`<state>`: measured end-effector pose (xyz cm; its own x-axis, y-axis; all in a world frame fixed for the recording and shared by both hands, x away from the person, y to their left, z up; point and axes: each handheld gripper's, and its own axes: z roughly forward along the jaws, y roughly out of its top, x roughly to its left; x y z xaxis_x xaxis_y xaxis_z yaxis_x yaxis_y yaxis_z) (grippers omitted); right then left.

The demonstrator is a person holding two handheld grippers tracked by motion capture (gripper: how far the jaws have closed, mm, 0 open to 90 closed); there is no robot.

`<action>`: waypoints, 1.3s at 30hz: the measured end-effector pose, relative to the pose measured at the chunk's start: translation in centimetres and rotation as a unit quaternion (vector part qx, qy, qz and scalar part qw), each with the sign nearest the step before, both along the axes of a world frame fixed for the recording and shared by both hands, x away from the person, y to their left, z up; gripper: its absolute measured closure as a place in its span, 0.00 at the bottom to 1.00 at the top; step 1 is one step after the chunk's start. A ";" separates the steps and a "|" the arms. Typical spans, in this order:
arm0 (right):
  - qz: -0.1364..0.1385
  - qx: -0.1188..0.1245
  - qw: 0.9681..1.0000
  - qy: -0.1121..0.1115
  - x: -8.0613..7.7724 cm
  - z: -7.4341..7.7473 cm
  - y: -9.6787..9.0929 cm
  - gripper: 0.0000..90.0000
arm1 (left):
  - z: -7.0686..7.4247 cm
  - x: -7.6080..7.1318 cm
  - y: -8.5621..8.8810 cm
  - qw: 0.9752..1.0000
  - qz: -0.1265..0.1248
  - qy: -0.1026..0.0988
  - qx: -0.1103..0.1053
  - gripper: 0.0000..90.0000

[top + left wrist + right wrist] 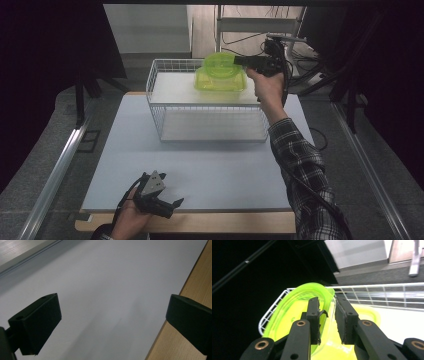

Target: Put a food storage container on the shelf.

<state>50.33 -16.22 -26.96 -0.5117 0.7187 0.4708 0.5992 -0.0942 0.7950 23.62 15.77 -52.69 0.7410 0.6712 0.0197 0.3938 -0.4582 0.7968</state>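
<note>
A round, clear green lid [220,65] [294,307] stands tilted over a green container [220,84] [368,315] inside a white wire basket [210,117] [377,293]. My right gripper [241,61] [327,301] reaches in over the basket's far right corner. The lid's rim runs between its jaws, one jaw inside the lid and one outside. A gap shows between the pads and the thin rim, so the gripper is open. My left gripper [170,189] [112,312] lies low at the table's near left edge, open wide with nothing between its jaws.
The pale grey table top [200,170] [112,277] lies between the basket and the wooden front edge [210,222] [197,285]. Metal rails [55,170] run along both sides. Cables and a stand [260,25] sit behind the basket.
</note>
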 end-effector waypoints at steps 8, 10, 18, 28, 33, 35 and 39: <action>-0.006 -0.014 1.000 -0.005 0.3 -0.2 0.1 0.77 | 0.0 0.0 0.0 1.000 -0.001 0.000 0.001 0.00; -0.004 -0.015 1.000 -0.006 0.3 -0.2 0.0 0.73 | 0.0 0.0 0.0 1.000 -0.001 0.001 0.001 0.00; 0.023 -0.008 1.000 -0.012 0.0 -0.2 0.0 0.41 | 0.0 0.0 -0.1 1.000 -0.001 0.001 0.004 0.00; 0.058 -0.040 0.997 -0.042 -1.3 -0.6 -0.1 0.27 | -0.1 0.0 -0.1 1.000 -0.001 0.003 0.008 0.00; 0.070 -0.048 0.995 -0.050 -2.1 -0.8 -0.3 0.25 | -0.1 0.0 -0.2 1.000 0.000 0.003 0.008 0.00; 0.073 -0.047 0.995 -0.052 -2.4 -0.8 -0.4 0.25 | -0.1 0.0 -0.2 1.000 -0.001 0.003 0.009 0.00; 0.078 -0.064 0.993 -0.061 -2.9 -1.1 -0.6 0.23 | -0.1 0.0 -0.1 1.000 -0.001 0.003 0.010 0.00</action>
<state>47.45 -16.78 -28.01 -0.6694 0.6756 0.3090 0.4971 0.0982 0.8621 23.66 15.63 -52.76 0.7424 0.6694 0.0291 0.3976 -0.4750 0.7850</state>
